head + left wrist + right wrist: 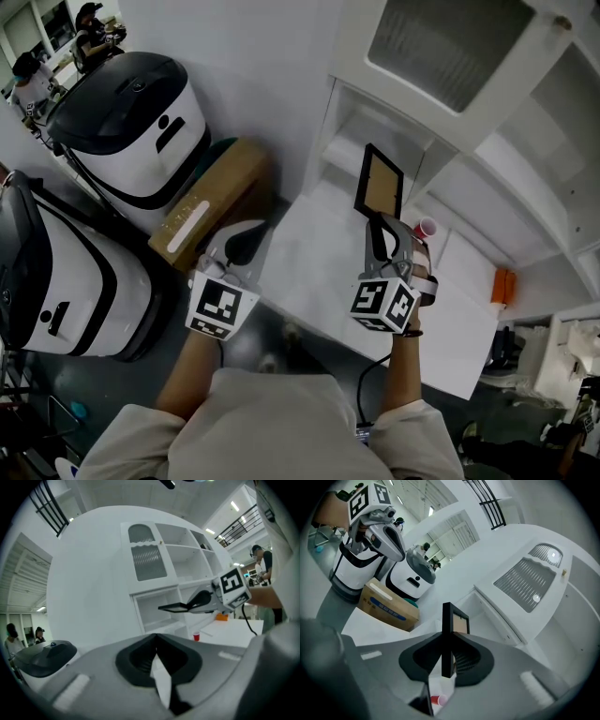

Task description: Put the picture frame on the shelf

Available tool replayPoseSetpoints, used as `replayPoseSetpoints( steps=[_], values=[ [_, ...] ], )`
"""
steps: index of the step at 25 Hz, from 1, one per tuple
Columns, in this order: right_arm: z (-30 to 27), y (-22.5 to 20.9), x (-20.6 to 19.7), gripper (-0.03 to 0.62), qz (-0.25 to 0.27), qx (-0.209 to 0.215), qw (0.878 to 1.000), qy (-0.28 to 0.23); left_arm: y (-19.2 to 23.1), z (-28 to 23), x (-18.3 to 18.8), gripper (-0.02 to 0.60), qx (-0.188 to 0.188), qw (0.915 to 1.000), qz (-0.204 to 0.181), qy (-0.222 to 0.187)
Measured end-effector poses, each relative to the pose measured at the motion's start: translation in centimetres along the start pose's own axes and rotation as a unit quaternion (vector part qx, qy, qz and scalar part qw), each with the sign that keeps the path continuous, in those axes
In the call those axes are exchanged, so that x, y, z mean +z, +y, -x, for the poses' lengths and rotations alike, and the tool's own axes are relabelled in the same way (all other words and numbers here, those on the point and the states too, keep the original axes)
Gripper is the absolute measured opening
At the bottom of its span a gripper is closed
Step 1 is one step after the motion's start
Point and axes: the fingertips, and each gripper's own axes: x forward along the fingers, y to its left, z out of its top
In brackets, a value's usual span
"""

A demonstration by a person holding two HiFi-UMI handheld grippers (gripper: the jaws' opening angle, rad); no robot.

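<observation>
1. R gripper is clamped on the picture frame, gripping its lower edge only. The frame is upright in the air over the white table, in front of the shelf unit and not on it yet.
2. L gripper has its jaws together w/ nothing in them. It sits off to the side, near the cardboard box.
3. Risk: you're pinching a thin edge, so the frame can pivot in the pads if its top touches anything. Watch the top corner vs the upper lip of the compartment.
4. Risk: the red cup is just beside your R gripper. Swing right and you'll likely knock it over.
5. Risk: if you let go before the bottom edge is seated on the shelf board, the frame prob tips fwd or back. Can't see a stand on it, so plan to lean it on the back wall.
6. Keep L clear, since it's not needed here.
</observation>
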Motion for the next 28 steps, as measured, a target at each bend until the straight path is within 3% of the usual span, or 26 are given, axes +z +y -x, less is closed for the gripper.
replayPoseSetpoints(
  steps=[16, 28],
  values=[
    [-6.3, -0.2, -3.6, 0.069, 0.024, 0.034, 0.999, 0.022, 0.1, -5.8, -1.8, 0.005, -0.007, 0.9996, 0.001, 0.026],
    [-9.4, 0.9, -4.7, 0.069, 0.047, 0.052, 0.997, 0.039, 1.1, -6.8, -3.5, 0.005, 0.008, 0.9988, -0.005, 0.048]
  ],
)
